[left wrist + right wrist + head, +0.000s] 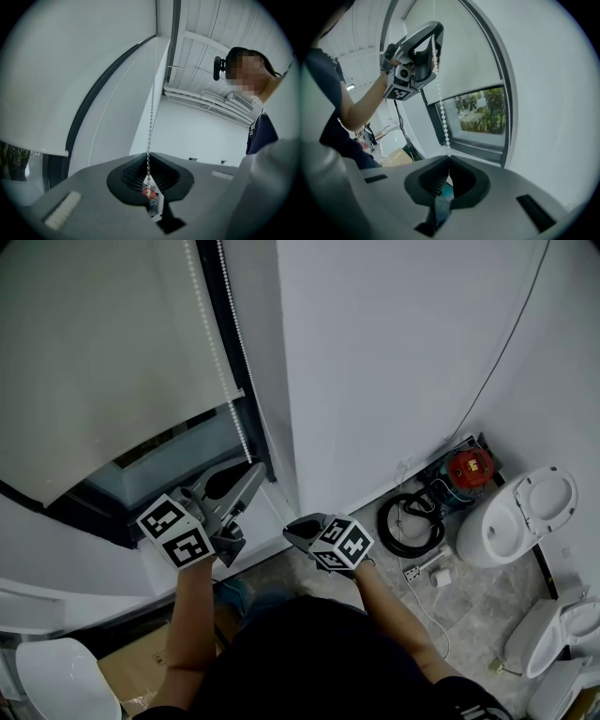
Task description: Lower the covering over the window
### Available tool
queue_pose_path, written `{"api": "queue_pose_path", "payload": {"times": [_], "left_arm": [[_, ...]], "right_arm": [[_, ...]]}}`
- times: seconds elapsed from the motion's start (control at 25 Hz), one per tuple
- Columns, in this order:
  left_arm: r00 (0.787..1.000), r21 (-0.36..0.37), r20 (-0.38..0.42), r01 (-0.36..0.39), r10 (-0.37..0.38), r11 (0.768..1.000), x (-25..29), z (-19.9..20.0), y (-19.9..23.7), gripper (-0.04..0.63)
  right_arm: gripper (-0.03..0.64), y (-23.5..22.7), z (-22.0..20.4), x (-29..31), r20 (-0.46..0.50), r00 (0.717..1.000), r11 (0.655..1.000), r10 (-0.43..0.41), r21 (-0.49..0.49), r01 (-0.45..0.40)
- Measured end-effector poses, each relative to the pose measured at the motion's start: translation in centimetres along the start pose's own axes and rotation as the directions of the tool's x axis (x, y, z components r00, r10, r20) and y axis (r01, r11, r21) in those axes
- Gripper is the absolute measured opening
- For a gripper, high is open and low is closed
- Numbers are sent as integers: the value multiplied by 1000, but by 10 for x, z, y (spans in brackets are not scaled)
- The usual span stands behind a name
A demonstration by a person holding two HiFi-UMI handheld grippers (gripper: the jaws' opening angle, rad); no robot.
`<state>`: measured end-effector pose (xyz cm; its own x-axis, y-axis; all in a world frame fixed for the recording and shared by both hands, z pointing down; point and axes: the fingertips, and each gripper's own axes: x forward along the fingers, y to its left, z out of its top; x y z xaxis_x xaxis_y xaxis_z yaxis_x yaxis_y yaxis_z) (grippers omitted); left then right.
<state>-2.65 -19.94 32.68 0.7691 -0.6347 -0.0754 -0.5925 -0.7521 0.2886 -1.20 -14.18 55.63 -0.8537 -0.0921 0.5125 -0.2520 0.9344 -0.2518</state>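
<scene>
**Both claws clenched: left gripper (255, 470) and right gripper (292, 532) on one white bead chain (234, 399)**

Closest to the lens, the left gripper (149, 180) has its ribbed black pads pressed together on the white bead chain (151, 122), which rises straight from them beside the dark window frame. The right gripper (449, 164) is clamped lower on the same strand (440, 112), which runs up past the left gripper above it. The cream fabric roller blind (103, 352) covers the upper part of the window (159, 465), its bottom rail hanging partway down. Below the blind (464, 56), bare glass (483, 115) shows green trees outside. On the grey tiled floor to the right stand white ceramic toilets (520, 517) and a coiled black hose (412, 521).
</scene>
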Motion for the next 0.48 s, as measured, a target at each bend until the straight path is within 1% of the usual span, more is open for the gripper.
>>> {"api": "queue_pose_path", "payload": {"times": [0.16, 0.28, 0.4, 0.48], "left_arm": [[999, -43, -42, -9, 7, 999, -3, -22, 12, 21], [996, -69, -86, -26, 20, 997, -8, -46, 25, 21], [996, -99, -87, -24, 15, 995, -10, -53, 28, 21], [996, -98, -83, -16, 8, 995, -11, -53, 28, 21]], "right_arm": [[14, -1, -10, 12, -69, 998, 1000, 3, -12, -4], [14, 0, -13, 18, -86, 996, 1000, 10, -3, -10], [14, -1, -11, 18, -92, 996, 1000, 3, -12, -4], [15, -1, -8, 18, -86, 996, 1000, -2, -23, 0]]}}
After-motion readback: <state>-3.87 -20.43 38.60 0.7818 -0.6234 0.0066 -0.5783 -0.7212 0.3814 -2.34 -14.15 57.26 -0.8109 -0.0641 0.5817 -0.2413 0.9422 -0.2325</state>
